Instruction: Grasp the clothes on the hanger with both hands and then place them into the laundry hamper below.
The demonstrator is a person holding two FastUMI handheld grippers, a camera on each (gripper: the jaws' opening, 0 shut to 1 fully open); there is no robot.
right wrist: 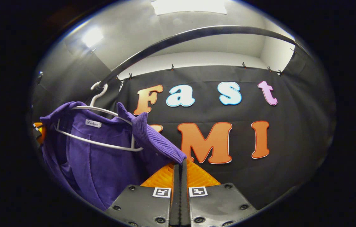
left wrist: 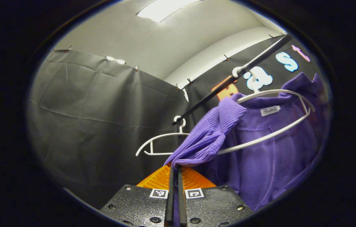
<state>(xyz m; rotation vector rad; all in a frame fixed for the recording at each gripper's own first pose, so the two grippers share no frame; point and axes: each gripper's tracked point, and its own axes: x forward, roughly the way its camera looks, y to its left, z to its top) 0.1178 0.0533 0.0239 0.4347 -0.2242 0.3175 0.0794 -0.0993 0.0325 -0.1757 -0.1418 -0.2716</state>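
Note:
A purple corduroy garment (left wrist: 272, 157) hangs on a white hanger (left wrist: 278, 129) from a black rail (left wrist: 228, 83). My left gripper (left wrist: 175, 168) is shut on one ribbed shoulder edge of the garment, which stretches up from its fingertips. In the right gripper view the same purple garment (right wrist: 102, 164) hangs at the left on its white hanger (right wrist: 99, 143). My right gripper (right wrist: 181, 164) is shut on the other shoulder edge, pulled away from the hanger. The left gripper's orange body (right wrist: 39, 130) peeks out behind the garment.
An empty white hanger (left wrist: 160, 142) hangs farther along the rail, to the left of the garment. The rail (right wrist: 196, 33) arches overhead in the right gripper view. Black cloth walls close in behind and to the side.

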